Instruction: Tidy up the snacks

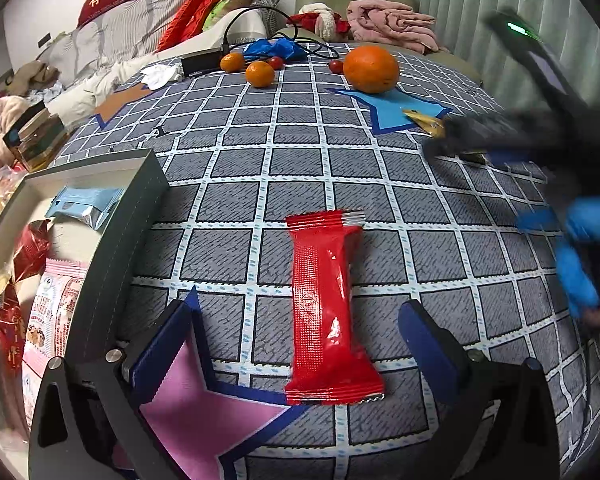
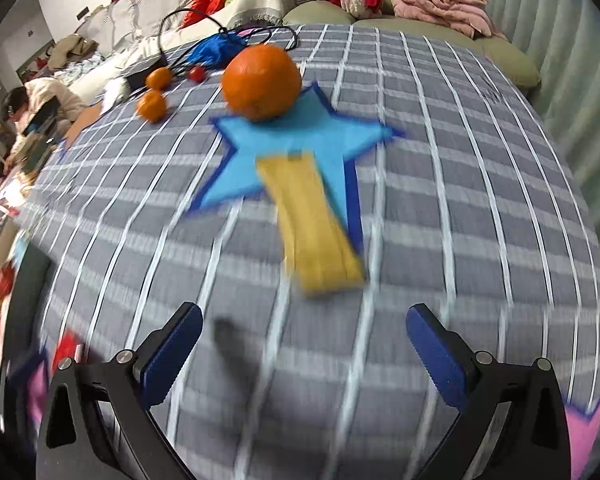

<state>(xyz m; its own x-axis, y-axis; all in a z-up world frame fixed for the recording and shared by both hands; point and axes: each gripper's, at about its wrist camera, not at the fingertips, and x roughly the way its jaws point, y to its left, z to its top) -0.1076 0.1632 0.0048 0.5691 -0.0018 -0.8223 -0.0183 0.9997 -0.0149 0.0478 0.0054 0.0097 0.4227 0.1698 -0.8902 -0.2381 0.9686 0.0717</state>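
At far left in my left wrist view, the grey tray (image 1: 140,216) sits on the checked tablecloth (image 1: 260,160), already holding snacks: a pale blue packet (image 1: 86,204), red wrappers (image 1: 30,248) and a pink packet (image 1: 54,312). Just right of the tray, my left gripper (image 1: 296,320) hangs over the cloth with its jaws spread wide, gripping nothing. The red snack bar (image 1: 328,312) lies flat between the two fingers, touching neither pad, its near end resting on the tip of a pink star patch (image 1: 196,412). Beyond it, two small tangerines (image 1: 260,74) and a big orange (image 1: 371,69) sit at the far edge; the orange is on a blue star patch (image 1: 396,110). At right the other tool shows only as a dark blur, next to a blue glove (image 1: 580,248).

Right wrist view is motion-blurred. My right gripper (image 2: 304,328) is also wide apart and empty. The yellow snack bar (image 2: 312,220) lies on the cloth ahead of the fingertips, clear of both pads, its far end overlapping the blue star patch (image 2: 300,136). The big orange (image 2: 262,82) sits on the star's far point, tangerines (image 2: 154,104) off to its left.
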